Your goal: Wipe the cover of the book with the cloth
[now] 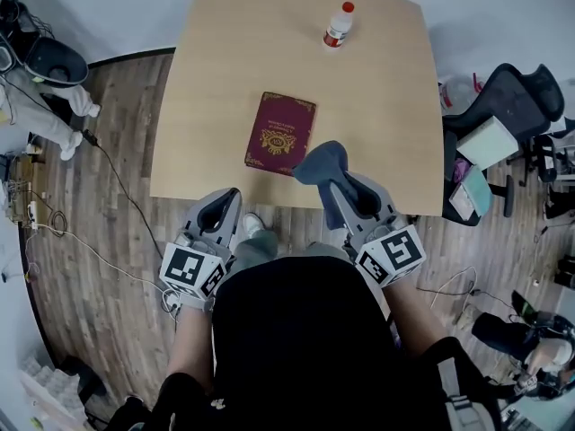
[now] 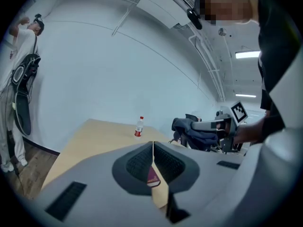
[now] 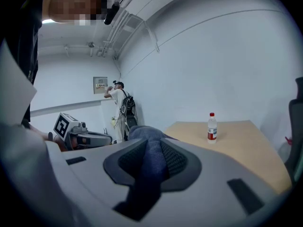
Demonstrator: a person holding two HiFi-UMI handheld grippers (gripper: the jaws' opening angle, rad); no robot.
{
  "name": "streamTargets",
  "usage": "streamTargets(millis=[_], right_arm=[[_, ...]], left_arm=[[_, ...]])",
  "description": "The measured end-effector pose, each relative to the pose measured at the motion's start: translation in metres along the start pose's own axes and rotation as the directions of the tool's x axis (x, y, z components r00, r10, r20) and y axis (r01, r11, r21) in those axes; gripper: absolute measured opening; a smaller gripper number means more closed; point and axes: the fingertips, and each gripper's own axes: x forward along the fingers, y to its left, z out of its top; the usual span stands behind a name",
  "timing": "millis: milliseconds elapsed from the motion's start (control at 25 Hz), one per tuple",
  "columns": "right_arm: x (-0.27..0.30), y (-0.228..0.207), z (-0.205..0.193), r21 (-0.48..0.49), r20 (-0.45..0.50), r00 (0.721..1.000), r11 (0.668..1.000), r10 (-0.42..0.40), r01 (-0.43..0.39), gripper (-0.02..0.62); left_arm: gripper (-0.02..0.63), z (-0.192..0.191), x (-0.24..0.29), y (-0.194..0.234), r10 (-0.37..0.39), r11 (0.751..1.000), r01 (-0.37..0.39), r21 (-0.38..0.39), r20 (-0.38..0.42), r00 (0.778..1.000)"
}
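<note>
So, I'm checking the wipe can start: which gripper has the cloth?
The right gripper: its jaws clamp the blue-grey cloth. The left gripper is shut on nothing.

- A light wooden table with rounded corners stands on a floor of grey-brown planks.
- A dark red book with gold ornament on its cover lies flat and closed on the table. It is close to the near edge, about midway across, and sits slightly askew to the table's edges.
- A small clear bottle with a red cap and a red label stands upright near the far edge, right of the middle and well apart from the book.
- Thin cables trail over the floor left of the table.
- A dark office chair stands on the floor just right of the table.
</note>
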Motion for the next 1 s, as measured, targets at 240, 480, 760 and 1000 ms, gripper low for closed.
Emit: streamTargets(millis=[240, 480, 760, 1000], right_arm=[[0.039, 0.005, 0.004, -0.019, -0.018, 0.997, 0.997, -0.074, 0.073, 0.091], [0.065, -0.008, -0.003, -0.017, -0.038, 0.991, 0.991, -0.13, 0.129, 0.091], [0.104, -0.037, -0.026, -0.021, -0.11, 0.984, 0.99, -0.143, 0.141, 0.091], [0.15, -0.06, -0.045, -0.021, -0.172, 0.98, 0.995, -0.097, 0.095, 0.091]], left_arm=[[0.023, -0.026, 0.012, 0.031, -0.117, 0.993, 0.118, 0.009, -0.085, 0.99], [0.025, -0.056, 0.027, 0.051, -0.153, 0.987, 0.16, 0.031, -0.168, 0.974], [0.109, -0.092, 0.057, 0.065, -0.159, 0.986, 0.168, 0.01, -0.264, 0.951], [0.144, -0.135, 0.078, 0.077, -0.154, 0.984, 0.177, 0.025, -0.382, 0.911]])
